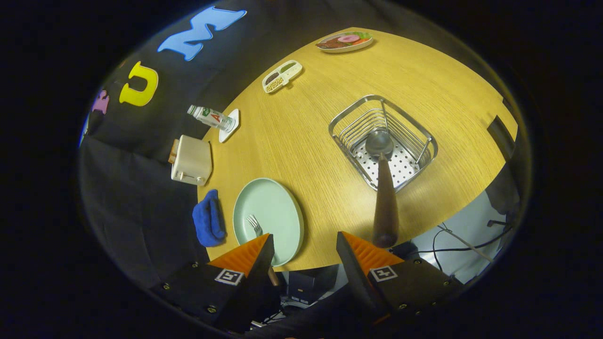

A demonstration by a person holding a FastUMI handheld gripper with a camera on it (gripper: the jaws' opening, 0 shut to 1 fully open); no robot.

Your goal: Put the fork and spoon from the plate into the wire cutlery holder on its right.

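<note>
Looking down from above, the gripper (304,254) hangs over the near edge of the table (424,80), its 2 fingers spread wide with nothing between them.

The table carries everything. Toward its right side sits the wire holder (340,123), and near the near-left corner lies the plate (275,207). Along the left edge stand a toaster (191,160), a blue cloth (208,219) and a bottle (210,117) lying on a coaster (234,123). Near the far edge sit a divided dish (281,76) and a food plate (345,41).

The spoon (384,188) stands in the holder, bowl down on the perforated floor, handle leaning out over the near rim toward the right finger. It looks free of the finger, though the handle end comes close to it. By my judgement, 1 of the 2 pieces sits where the task wants it.

The fork (255,224) lies on the plate, tines pointing away from the gripper, so that piece is what is left.

The left finger covers most of the fork's handle and the plate's near rim, so how the handle lies cannot be told. The coaster is partly covered by the bottle, and the contents of the far dishes are too small to name.
</note>
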